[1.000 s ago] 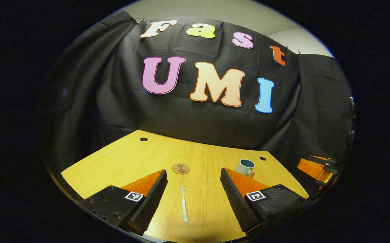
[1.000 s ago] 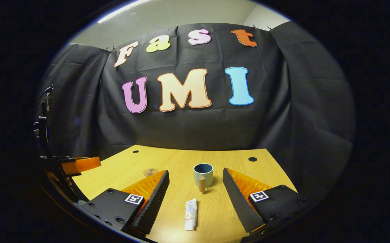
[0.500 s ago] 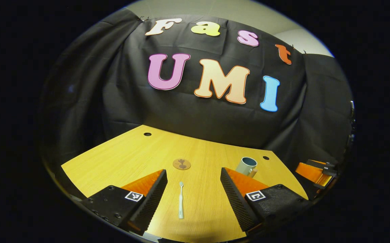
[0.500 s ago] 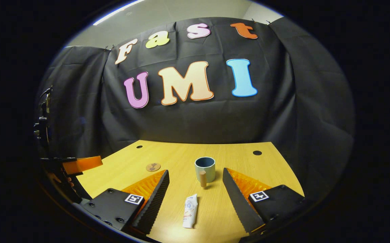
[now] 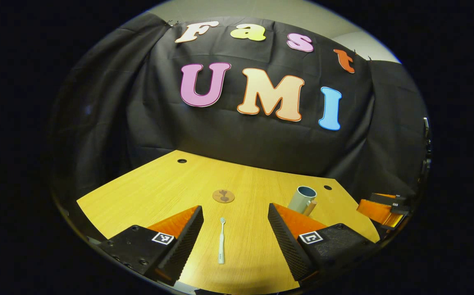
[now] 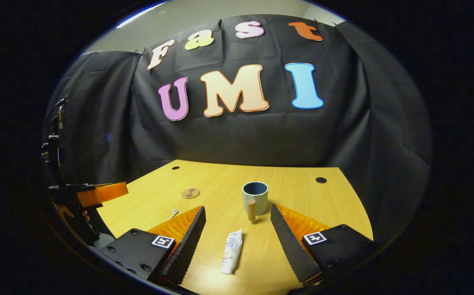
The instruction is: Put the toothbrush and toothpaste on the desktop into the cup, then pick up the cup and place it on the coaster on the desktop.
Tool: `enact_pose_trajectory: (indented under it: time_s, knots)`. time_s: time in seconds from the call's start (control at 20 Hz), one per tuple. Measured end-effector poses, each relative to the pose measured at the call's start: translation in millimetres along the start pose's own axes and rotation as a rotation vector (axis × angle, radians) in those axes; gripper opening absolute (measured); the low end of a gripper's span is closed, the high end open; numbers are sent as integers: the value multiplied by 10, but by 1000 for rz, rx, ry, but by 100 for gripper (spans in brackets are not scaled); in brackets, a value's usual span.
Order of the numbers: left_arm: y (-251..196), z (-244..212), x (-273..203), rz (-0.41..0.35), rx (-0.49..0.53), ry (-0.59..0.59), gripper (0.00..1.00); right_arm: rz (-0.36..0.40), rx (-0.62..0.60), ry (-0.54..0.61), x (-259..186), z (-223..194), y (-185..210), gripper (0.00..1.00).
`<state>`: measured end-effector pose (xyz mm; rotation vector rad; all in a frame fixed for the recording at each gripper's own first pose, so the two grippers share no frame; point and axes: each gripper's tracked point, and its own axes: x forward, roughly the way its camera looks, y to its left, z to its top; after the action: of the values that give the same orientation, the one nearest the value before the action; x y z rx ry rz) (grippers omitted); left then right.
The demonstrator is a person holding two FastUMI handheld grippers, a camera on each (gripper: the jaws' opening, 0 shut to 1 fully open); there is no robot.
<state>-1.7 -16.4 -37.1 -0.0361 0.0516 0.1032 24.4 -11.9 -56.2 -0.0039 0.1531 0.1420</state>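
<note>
Hovering above the desktop [image 5: 151, 184], my left gripper [image 5: 233, 229] has its fingers spread wide with the toothbrush [image 5: 221, 241] lying flat between them, untouched; a second ago the brush sat lower in the left gripper view, and the coaster [image 5: 223, 196] beyond it has crept up too. My right gripper [image 6: 237, 227] is just as wide, the toothpaste [image 6: 231, 256] lying between its fingers, higher in view than before. The cup [image 6: 255, 198] stands upright past the tube, wooden handle facing me. The toothbrush head now peeks beside my right gripper's left finger.
</note>
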Motion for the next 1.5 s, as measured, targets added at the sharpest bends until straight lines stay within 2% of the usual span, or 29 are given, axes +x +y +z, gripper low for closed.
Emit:
enact_pose_trajectory:
  time_s: [0.15,0.45,0.6,0.65,0.75,1.0,1.05,1.2,1.35,1.4,1.45,1.5]
  knots:
    - [64,-7,33,5,1,8,94,6,9,39,118,-86,47,98]
    - [213,-110,181,-68,34,79,94,-25,20,149,412,-376,156,98]
    - [324,-139,287,-81,31,94,94,-36,-10,221,576,-579,225,98]
    - [324,-150,326,-90,21,96,94,-38,-19,244,642,-641,247,94]
    - [347,-168,403,-106,21,99,94,-42,-32,290,749,-818,268,99]
    - [488,-190,554,-103,45,102,94,-56,-37,407,956,-1197,301,99]
    - [506,-215,572,-103,40,107,94,-64,-36,429,991,-1265,289,95]
    - [574,-307,619,-103,22,129,95,-105,-37,509,1055,-1489,218,94]
    - [684,-441,626,-95,12,158,94,-144,-21,574,1094,-1639,169,99]
    - [723,-480,644,-91,9,167,94,-156,-15,586,1110,-1684,161,94]
    - [755,-518,648,-88,4,177,94,-169,-12,598,1115,-1716,144,99]
    - [782,-532,664,-87,-1,183,94,-176,-9,606,1127,-1740,139,95]
